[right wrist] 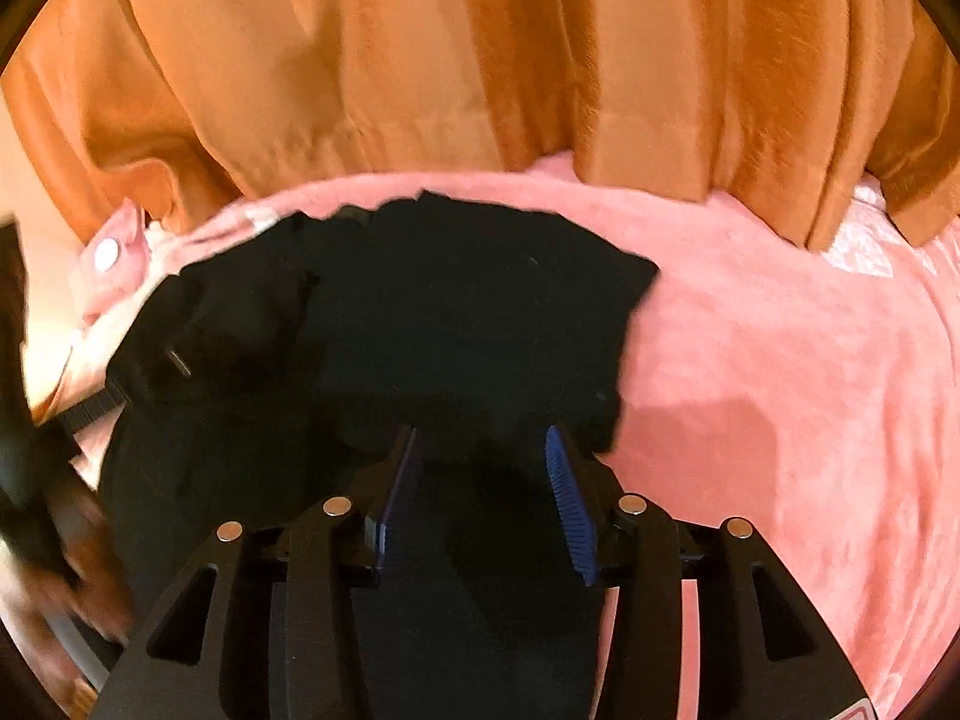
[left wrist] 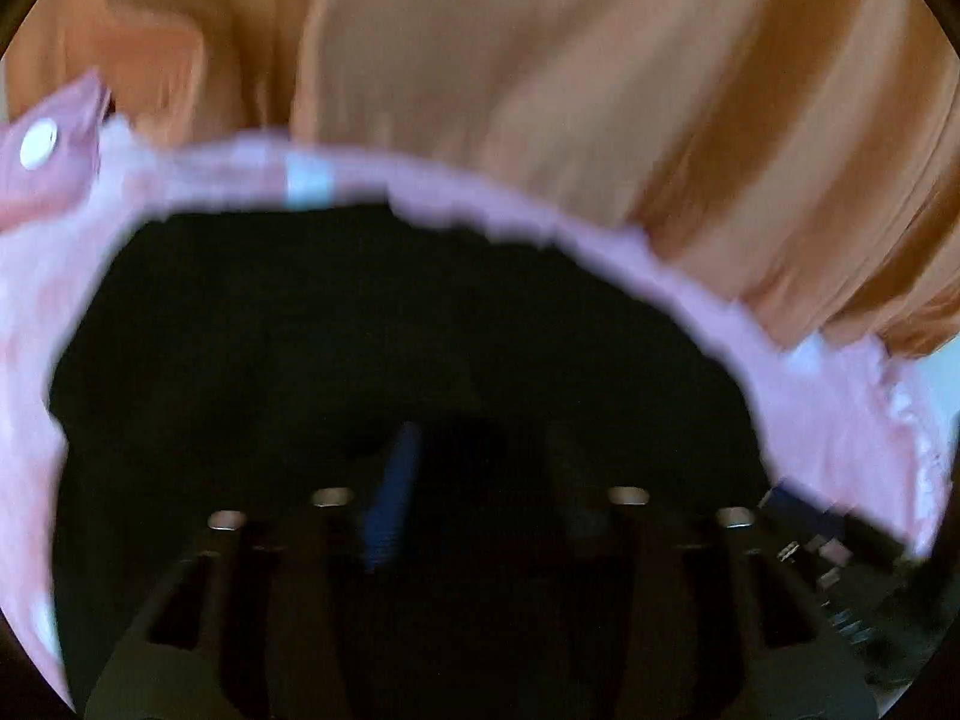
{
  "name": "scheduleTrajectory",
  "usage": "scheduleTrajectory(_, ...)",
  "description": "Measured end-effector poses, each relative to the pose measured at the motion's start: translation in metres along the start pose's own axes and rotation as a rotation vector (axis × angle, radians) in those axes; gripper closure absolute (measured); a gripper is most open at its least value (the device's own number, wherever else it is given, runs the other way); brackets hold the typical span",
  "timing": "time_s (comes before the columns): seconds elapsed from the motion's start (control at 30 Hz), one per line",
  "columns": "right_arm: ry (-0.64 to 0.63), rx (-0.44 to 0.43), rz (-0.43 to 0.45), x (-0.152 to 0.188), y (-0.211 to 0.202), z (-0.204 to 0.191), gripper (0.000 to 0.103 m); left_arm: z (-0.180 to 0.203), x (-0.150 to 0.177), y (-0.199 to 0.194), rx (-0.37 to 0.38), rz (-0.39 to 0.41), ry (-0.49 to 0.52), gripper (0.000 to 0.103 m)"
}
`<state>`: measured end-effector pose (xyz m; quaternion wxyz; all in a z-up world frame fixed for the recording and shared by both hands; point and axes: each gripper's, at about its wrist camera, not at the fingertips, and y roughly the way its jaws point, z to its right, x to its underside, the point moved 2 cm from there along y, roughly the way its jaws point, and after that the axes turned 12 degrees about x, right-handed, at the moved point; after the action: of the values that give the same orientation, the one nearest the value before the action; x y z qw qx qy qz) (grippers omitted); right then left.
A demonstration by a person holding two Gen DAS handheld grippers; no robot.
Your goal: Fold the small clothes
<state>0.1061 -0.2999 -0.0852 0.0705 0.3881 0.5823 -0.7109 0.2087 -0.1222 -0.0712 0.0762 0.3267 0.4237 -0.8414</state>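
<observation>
Right gripper [right wrist: 480, 450]: jaws wide, blue pads [right wrist: 570, 504] over my black garment [right wrist: 420, 312], gripping nothing I can see. Garment lies rumpled on pink blanket [right wrist: 780, 360]; orange curtain [right wrist: 480, 60] behind. Left gripper [left wrist: 474, 468]: dark, blurred; opening I cannot tell. Only the left view fills with garment [left wrist: 360, 330]; blanket [left wrist: 36, 300] frames it.

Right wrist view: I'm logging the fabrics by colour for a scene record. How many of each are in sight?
Black: 1, the black garment lying on the blanket.
Pink: 1, the pink blanket underneath.
Orange: 1, the orange curtain hanging behind.
Total: 3 fabrics.
</observation>
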Motion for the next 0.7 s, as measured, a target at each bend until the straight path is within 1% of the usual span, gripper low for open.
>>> scheduleTrajectory(0.07,-0.003,0.000,-0.010,0.002,-0.002,0.007,0.059,-0.001,0.009,-0.004,0.008,-0.005,-0.041,0.055)
scheduleTrajectory(0.1,-0.002,-0.005,-0.012,0.002,-0.003,0.011,0.059,-0.009,0.012,-0.016,-0.004,0.012,-0.076,0.055)
scheduleTrajectory(0.17,0.001,-0.022,-0.015,0.001,-0.005,0.014,0.058,-0.024,0.007,-0.033,-0.028,0.073,-0.126,0.053)
scheduleTrajectory(0.23,0.015,-0.037,-0.016,-0.002,-0.006,0.015,0.056,-0.050,0.006,-0.058,-0.078,0.143,-0.190,0.045)
scheduleTrajectory(0.3,0.024,-0.067,-0.021,-0.008,-0.004,0.007,0.055,-0.073,0.008,-0.073,-0.112,0.150,-0.258,0.044)
scheduleTrajectory(0.33,0.027,-0.079,-0.021,-0.012,-0.004,0.002,0.055,-0.089,0.010,-0.080,-0.125,0.150,-0.316,0.044)
scheduleTrajectory(0.37,0.016,-0.088,-0.017,-0.015,-0.003,-0.008,0.055,-0.097,0.008,-0.081,-0.124,0.151,-0.350,0.044)
scheduleTrajectory(0.4,-0.011,-0.093,-0.002,-0.016,-0.005,-0.020,0.055,-0.111,0.010,-0.088,-0.127,0.151,-0.407,0.044)
scheduleTrajectory(0.43,-0.049,-0.093,0.020,-0.018,-0.007,-0.034,0.055,-0.125,0.012,-0.096,-0.138,0.157,-0.454,0.044)
scheduleTrajectory(0.47,-0.124,-0.092,0.054,-0.019,-0.010,-0.057,0.055,-0.134,0.014,-0.101,-0.146,0.165,-0.470,0.044)
scheduleTrajectory(0.53,-0.223,-0.115,0.083,-0.019,-0.012,-0.094,0.055,-0.149,0.012,-0.111,-0.188,0.165,-0.458,0.044)
scheduleTrajectory(0.57,-0.265,-0.139,0.093,-0.021,-0.011,-0.119,0.055,-0.156,0.012,-0.115,-0.215,0.167,-0.447,0.044)
scheduleTrajectory(0.6,-0.287,-0.155,0.098,-0.022,-0.009,-0.136,0.055,-0.163,0.013,-0.121,-0.230,0.166,-0.442,0.044)
scheduleTrajectory(0.63,-0.318,-0.174,0.105,-0.026,-0.003,-0.161,0.054,-0.168,0.013,-0.124,-0.240,0.163,-0.441,0.044)
scheduleTrajectory(0.7,-0.363,-0.170,0.104,-0.031,0.011,-0.192,0.053,-0.178,0.013,-0.128,-0.235,0.149,-0.455,0.044)
